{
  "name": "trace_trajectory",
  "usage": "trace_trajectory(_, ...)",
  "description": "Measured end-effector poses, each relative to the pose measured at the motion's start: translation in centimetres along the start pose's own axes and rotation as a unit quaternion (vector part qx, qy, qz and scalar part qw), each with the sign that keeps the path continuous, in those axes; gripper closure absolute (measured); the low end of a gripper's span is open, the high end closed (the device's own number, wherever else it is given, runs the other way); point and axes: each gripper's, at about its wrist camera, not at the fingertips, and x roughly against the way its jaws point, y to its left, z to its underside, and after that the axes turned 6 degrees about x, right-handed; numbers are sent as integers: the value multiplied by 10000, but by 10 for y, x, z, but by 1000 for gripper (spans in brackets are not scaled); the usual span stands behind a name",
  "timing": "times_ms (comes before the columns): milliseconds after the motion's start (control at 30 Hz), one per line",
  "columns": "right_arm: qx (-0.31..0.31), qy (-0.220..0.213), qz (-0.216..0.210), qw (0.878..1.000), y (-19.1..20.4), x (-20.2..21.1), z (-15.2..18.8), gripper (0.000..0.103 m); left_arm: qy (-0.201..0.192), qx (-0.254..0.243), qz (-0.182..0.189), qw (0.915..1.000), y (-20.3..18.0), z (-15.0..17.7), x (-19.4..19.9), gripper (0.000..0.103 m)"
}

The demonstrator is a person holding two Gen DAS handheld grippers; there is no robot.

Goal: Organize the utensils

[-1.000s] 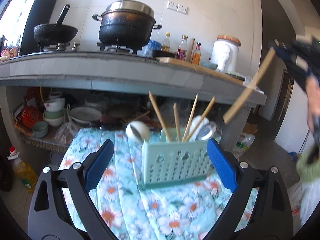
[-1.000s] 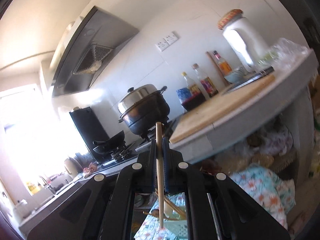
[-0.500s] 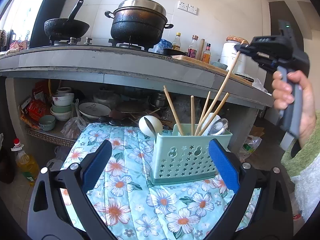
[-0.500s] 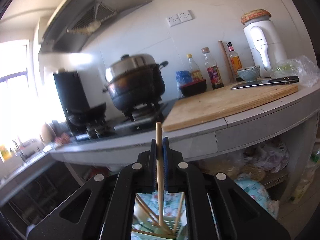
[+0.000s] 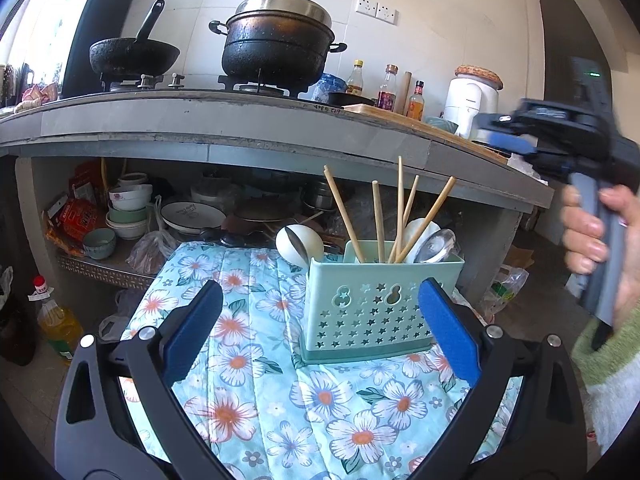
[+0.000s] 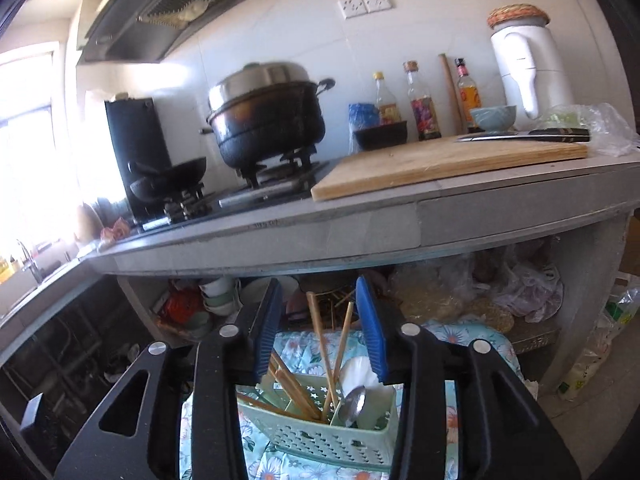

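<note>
A mint-green perforated utensil basket (image 5: 380, 312) stands on a floral cloth (image 5: 248, 360). It holds several wooden chopsticks (image 5: 400, 208), a metal spoon (image 5: 434, 246) and a white spoon (image 5: 418, 228). My left gripper (image 5: 320, 292) is open just in front of the basket, holding nothing. My right gripper (image 6: 319, 286) hovers above the basket (image 6: 320, 436) with its jaws opening. The chopsticks (image 6: 320, 344) rise into the gap between its blue pads, and neither pad touches them. In the left wrist view the right gripper (image 5: 496, 132) is up at the right, held by a hand.
Another white spoon (image 5: 300, 242) lies on the cloth behind the basket's left. A grey counter (image 6: 360, 228) overhangs behind, carrying a black pot (image 5: 276, 48), a wok (image 5: 132, 56), bottles and a cutting board (image 6: 440, 160) with a knife. Bowls fill the shelf underneath; an oil bottle (image 5: 56, 320) stands on the floor.
The right gripper came down over the basket with one chopstick pinched. Its jaws have now parted, and that chopstick stands in the basket with the others. The left gripper stayed put.
</note>
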Motion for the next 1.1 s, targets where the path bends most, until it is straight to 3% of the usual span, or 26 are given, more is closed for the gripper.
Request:
trace_trajectory(100,195,-50,325,9993,5,27,17,44,15,1,-63,10000,-6,0,2,9)
trace_trajectory(133,294,-1,493,9984,9,35,27,39,15,-4,-109,9999,-7,-1,3,9)
trace_trajectory(200,448,118,786,9958,15,43,46,21,19,-45,-261,9996,-13,-1,4,9)
trace_trajectory(300,596,359,1254,9897,23,48,79,6,27,-90,-425,9991,-19,-1,8,9)
trace_trajectory(500,599,1117,1902,9735,33,39,134,6,188,-163,-985,9948,-27,1,8,9)
trace_trajectory(600,578,1451,1951,9683,36,31,151,6,186,-302,-1413,9893,-29,4,7,9)
trace_trajectory(867,529,1597,2223,9603,44,27,160,6,76,-381,-1853,9819,-24,3,11,8)
trace_trajectory(1100,559,1573,2569,9519,42,22,154,6,173,-590,-2411,9685,-19,3,5,9)
